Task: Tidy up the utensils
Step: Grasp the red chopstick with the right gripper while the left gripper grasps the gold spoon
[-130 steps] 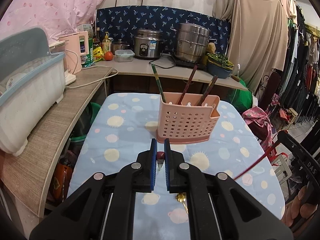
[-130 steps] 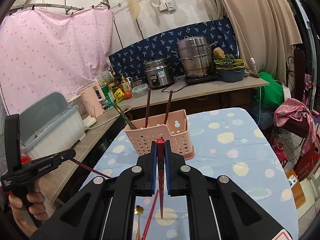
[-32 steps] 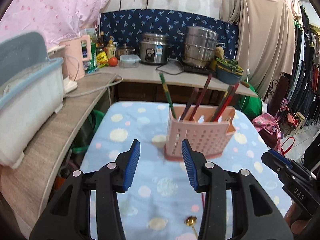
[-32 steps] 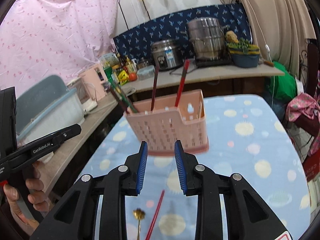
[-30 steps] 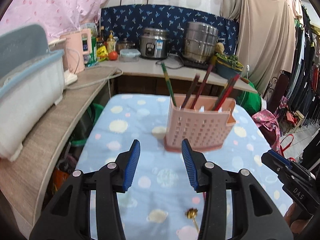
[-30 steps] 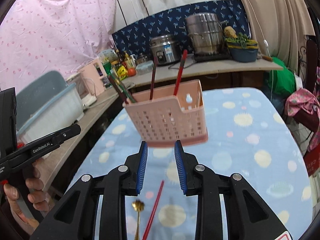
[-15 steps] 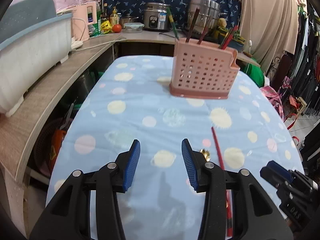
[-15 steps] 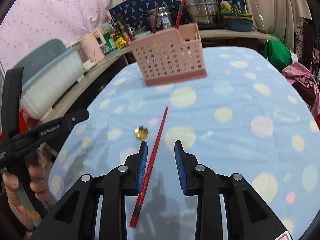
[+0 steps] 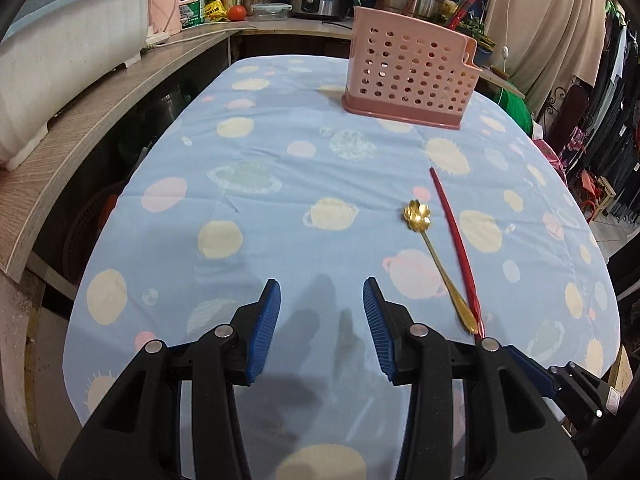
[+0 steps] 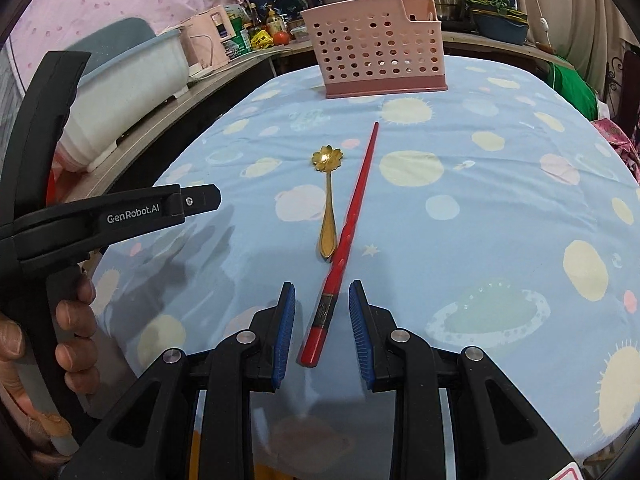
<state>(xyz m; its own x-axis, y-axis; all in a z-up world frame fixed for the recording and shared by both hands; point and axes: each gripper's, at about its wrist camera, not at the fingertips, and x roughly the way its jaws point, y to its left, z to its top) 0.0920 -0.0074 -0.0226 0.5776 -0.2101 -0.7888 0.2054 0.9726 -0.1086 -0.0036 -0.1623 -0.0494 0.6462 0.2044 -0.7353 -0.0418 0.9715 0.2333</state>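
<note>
Your left gripper [image 9: 322, 322] is hovering with jaws apart and empty. A gold flower-bowled spoon [image 10: 327, 204] is lying beside a slim red chopstick [image 10: 346, 240] on the dotted tablecloth [image 10: 500, 200]. Your right gripper [image 10: 322, 322] is straddling the chopstick's thick end, pads not touching, the pink perforated holder [image 10: 376, 46] standing beyond.

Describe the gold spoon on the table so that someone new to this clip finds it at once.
Start at the pink perforated utensil holder at the far end of the blue planet-print tablecloth. Nearer the camera, two utensils lie side by side. The gold spoon is the shorter one with a flower-shaped bowl, left of the red chopstick.
</note>
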